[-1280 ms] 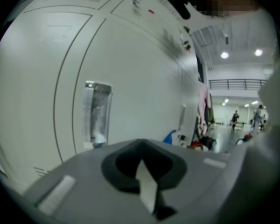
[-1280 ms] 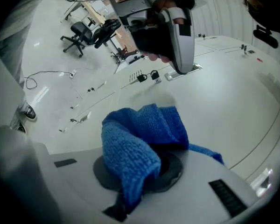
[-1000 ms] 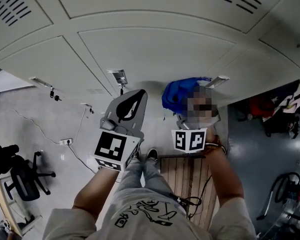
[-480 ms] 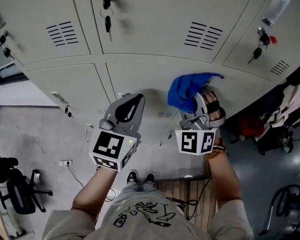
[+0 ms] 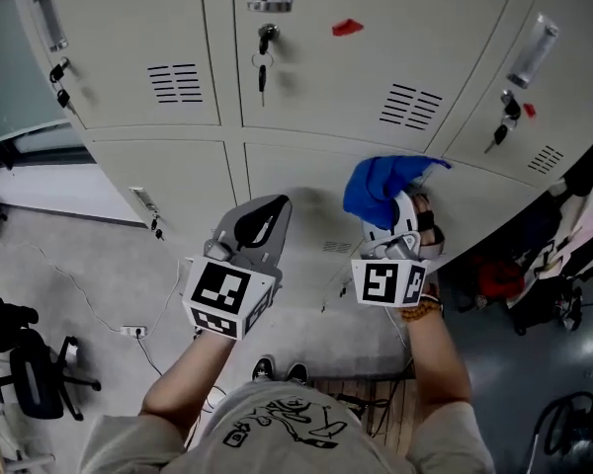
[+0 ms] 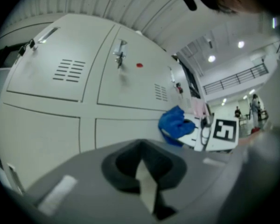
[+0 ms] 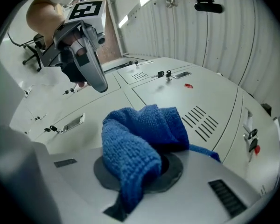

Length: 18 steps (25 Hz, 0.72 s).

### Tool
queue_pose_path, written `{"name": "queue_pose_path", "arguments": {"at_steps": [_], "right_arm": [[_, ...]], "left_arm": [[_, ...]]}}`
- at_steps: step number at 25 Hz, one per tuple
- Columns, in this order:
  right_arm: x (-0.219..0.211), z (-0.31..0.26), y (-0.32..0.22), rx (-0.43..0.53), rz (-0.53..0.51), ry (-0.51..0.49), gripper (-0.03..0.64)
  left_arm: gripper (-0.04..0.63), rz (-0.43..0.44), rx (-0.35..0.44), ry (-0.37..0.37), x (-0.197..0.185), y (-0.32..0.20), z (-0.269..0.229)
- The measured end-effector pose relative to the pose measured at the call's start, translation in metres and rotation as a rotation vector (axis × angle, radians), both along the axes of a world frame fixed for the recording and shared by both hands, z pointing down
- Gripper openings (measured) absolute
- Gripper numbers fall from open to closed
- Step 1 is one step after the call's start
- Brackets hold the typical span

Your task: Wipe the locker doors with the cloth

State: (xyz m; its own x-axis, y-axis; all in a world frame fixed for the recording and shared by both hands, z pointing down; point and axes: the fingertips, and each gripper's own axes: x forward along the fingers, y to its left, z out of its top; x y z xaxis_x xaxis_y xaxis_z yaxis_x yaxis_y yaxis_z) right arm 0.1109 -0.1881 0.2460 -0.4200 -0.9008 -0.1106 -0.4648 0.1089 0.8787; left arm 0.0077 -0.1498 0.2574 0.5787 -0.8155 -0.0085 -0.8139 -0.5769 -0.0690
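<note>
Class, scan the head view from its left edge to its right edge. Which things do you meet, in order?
black office chair → white floor socket → left gripper → blue cloth → keys hanging from the right-hand locker door. The right gripper overlaps the cloth, so it is left out.

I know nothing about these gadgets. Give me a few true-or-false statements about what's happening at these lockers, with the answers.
1. The right hand-held gripper is clamped on a blue cloth. True.
2. The left hand-held gripper grips a sponge. False: its jaws are together with nothing between them.
3. A key hangs on an upper locker door. True.
4. One locker door stands wide open. False: every door in view is shut.
</note>
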Motion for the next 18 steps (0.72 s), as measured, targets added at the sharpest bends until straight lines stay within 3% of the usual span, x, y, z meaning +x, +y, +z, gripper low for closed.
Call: {"name": "queue_pose_path", "arguments": {"at_steps": [7,11,14,18], "right_arm": [[-0.046,0.07,-0.003,-0.092,-0.063,-0.008,0.034],[-0.055,0.078,-0.003,-0.149,-0.068,-0.057,0.034],[-0.058,0.066,0.011,-0.231,-0.098,-0.193,0.034],[-0.066,0.047,0.056,-0.335,-0.232,-0.444,0.034]], "left_arm": [[0.003,-0.044,-0.066,-0.002,-0.027,0.011,0.03],[0.003,-0.057,-0.093,-0.002,-0.036,0.017,0.045],[0.003,-0.053,-0.099,0.006,-0.037,0.022,0.049],[0.003,-0.043,-0.095,0.045,-0.031,0.031,0.049]]}}
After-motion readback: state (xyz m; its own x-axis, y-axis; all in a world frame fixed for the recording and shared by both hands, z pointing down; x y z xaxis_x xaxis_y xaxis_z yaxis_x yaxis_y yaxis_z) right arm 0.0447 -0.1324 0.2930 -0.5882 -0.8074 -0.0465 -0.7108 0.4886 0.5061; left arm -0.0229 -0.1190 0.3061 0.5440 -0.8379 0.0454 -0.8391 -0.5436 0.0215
